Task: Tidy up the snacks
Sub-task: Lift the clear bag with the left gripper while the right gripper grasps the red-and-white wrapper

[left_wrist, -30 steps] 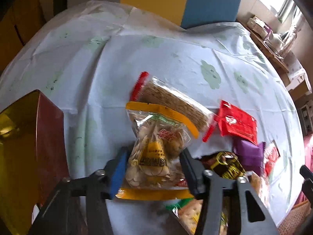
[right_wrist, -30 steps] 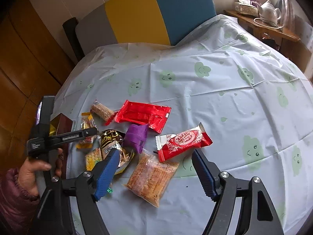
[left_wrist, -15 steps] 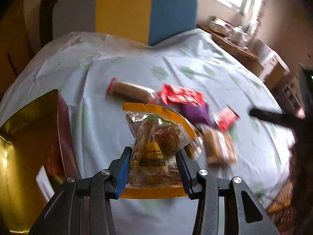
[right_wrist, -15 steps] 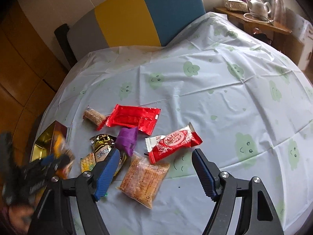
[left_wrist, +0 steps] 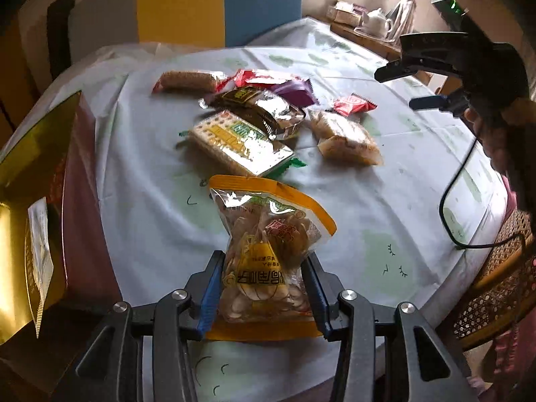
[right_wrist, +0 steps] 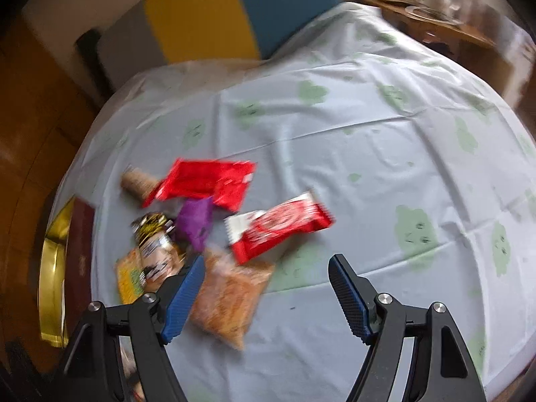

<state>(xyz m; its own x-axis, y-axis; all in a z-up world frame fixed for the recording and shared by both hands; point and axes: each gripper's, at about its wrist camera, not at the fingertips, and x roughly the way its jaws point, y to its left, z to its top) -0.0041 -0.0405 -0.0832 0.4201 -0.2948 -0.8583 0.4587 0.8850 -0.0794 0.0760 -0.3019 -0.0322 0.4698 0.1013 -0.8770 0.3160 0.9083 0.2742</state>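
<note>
**Nut bag pinched in left hand-held gripper, right one spread**

Nearest in the left wrist view: left hand-held gripper (left_wrist: 264, 284) pinching a clear nut bag (left_wrist: 268, 254) with orange edges, blue pads pressed into both sides, jaws easing apart slightly. Bag held above the surface (left_wrist: 385, 207), printed face up, top edge pointing away. At the left edge, just beside the surface, an open gold box (left_wrist: 30, 181) with a dark red outer wall.

Further out, a heap of snacks on the green-patterned cloth: cracker pack (left_wrist: 238, 144) closest, brown foil packet (left_wrist: 264, 114) touching it behind, clear biscuit bag (left_wrist: 345, 137) to the right. Beyond these, purple packet (left_wrist: 294, 88), small red-white bar (left_wrist: 355, 104), flat red packet (left_wrist: 254, 77) and a long grain bar (left_wrist: 187, 80) at the far left of the heap.

In the right wrist view, blurred: right hand-held gripper (right_wrist: 264, 298) spread wide over the surface, nothing between the pads. Left pad over the biscuit bag's near corner; contact impossible to tell. Red-white bar just beyond the gap.

Farthest: grey, yellow and blue chair back (left_wrist: 181, 6), side shelf with teapot (left_wrist: 377, 21).
</note>
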